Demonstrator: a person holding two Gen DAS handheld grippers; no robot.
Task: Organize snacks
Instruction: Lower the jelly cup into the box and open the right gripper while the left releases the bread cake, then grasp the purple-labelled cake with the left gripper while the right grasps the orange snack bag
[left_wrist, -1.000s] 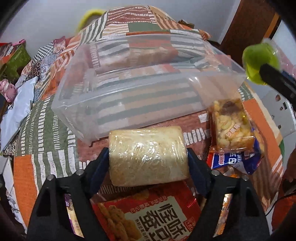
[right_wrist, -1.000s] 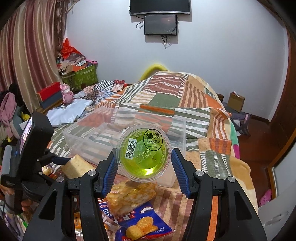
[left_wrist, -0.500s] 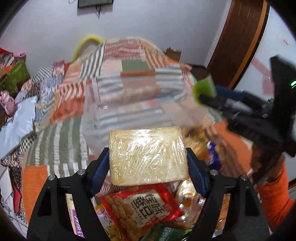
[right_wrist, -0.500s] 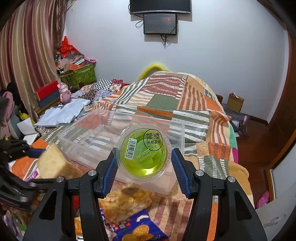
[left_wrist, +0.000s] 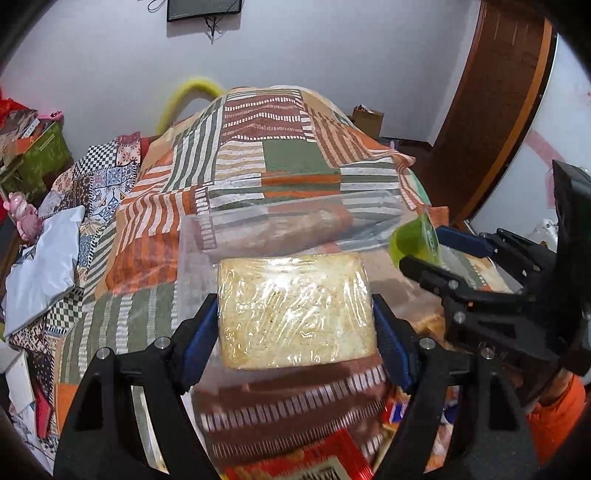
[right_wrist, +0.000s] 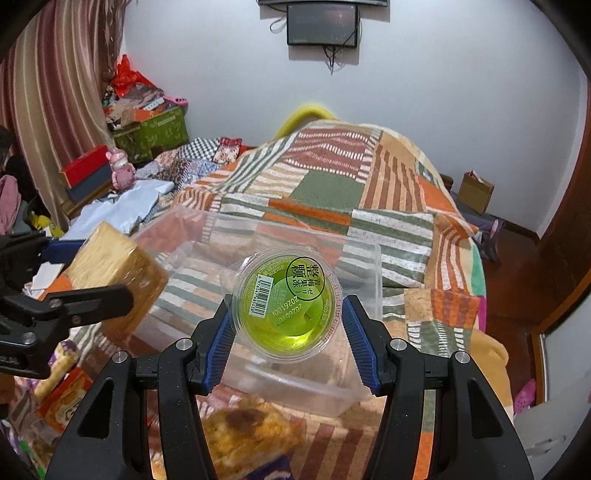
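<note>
- The left gripper (left_wrist: 295, 325) has its 2 blue pads pressed on the short sides of a plastic-wrapped noodle block (left_wrist: 295, 310), which hangs clear of the bed between them.
- The right gripper (right_wrist: 286, 325) holds a green jelly cup (right_wrist: 284, 306) by its sides, printed lid facing the camera and tilted a little toward it.
- The target, as I judge it, is the clear plastic bin (right_wrist: 365, 258) on the patchwork bedspread (right_wrist: 332, 166); it lies directly ahead of and below both claws, and looks empty in these views.
- In the right wrist view the noodle block sits over the bin's left end, and the jelly cup over its near wall.
- Loose snack packets stay behind, below the claws: a red packet (left_wrist: 325, 465) under the left one and a wrapped pastry (right_wrist: 247, 428) under the right.
- To do this step well, carry each item fully past the near rim before lowering, so nothing catches on the thin wall and tips the light bin.
- Keep the 2 claws well apart: the right one is already close beside the left, so give each its own end of the bin.
- Set the block flat along the floor of the bin, and level the cup so it stands lid up.
- Open the jaws only once each item rests on the bottom; a drop could dent the cup's film lid.
</note>
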